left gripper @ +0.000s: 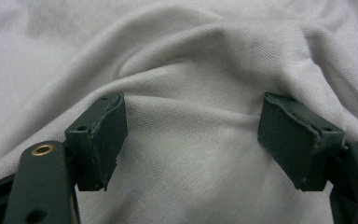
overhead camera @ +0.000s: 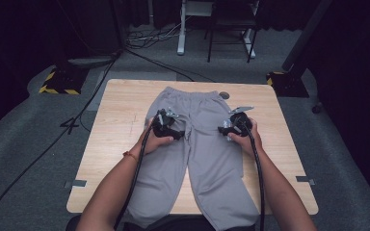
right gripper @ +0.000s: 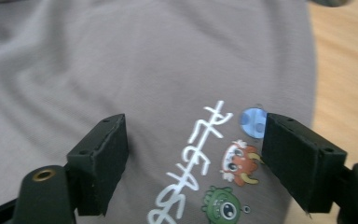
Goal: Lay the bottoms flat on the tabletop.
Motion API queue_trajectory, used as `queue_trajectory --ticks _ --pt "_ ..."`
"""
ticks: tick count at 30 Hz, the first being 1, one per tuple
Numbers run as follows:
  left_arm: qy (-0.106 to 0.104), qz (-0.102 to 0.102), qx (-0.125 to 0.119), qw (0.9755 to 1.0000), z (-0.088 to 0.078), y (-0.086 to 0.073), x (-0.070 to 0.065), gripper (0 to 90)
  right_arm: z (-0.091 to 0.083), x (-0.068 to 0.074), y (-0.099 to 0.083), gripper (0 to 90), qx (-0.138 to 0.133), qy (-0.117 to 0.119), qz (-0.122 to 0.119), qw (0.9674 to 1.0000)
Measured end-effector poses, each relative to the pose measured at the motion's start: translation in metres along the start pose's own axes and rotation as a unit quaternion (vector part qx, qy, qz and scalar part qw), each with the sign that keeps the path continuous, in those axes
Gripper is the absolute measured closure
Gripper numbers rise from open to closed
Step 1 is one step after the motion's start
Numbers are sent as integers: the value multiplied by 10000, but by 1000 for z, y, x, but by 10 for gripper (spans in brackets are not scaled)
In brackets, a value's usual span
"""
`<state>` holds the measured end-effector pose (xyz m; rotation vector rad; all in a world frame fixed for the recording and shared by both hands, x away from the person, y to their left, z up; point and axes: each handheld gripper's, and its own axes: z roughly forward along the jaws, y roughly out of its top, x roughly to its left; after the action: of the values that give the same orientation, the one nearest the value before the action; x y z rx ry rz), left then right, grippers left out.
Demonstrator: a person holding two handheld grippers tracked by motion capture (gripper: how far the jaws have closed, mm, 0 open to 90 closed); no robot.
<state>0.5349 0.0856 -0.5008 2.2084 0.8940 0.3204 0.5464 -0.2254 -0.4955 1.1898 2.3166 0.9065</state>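
Note:
A pair of grey trousers (overhead camera: 197, 144) lies flat on the wooden table (overhead camera: 120, 120), waistband at the far side and legs running toward me. My left gripper (overhead camera: 169, 126) hovers over the left hip area, jaws wide apart, with creased grey fabric (left gripper: 191, 140) beneath and between them. My right gripper (overhead camera: 232, 126) is over the right hip, open too, and nothing is pinched in it. Its view looks down on a printed patch (right gripper: 214, 172) of white lettering and small cartoon monsters close to the trouser's edge.
The table's bare wood (right gripper: 345, 70) lies just beyond the trousers' right edge. A small round grey mark (overhead camera: 224, 95) sits near the waistband. Cables, a stand base with yellow-black tape (overhead camera: 60, 82) and chair legs (overhead camera: 231, 38) are on the floor behind the table.

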Motion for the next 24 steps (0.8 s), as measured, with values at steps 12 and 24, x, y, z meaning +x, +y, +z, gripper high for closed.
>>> queue_trajectory --ticks 12,24 --pt "239 -270 294 9989 21 42 1 287 4 -27 17 249 362 -723 125 9966" --pt "-230 660 377 9968 -78 -57 -39 285 -77 40 -52 227 192 496 -821 9952"
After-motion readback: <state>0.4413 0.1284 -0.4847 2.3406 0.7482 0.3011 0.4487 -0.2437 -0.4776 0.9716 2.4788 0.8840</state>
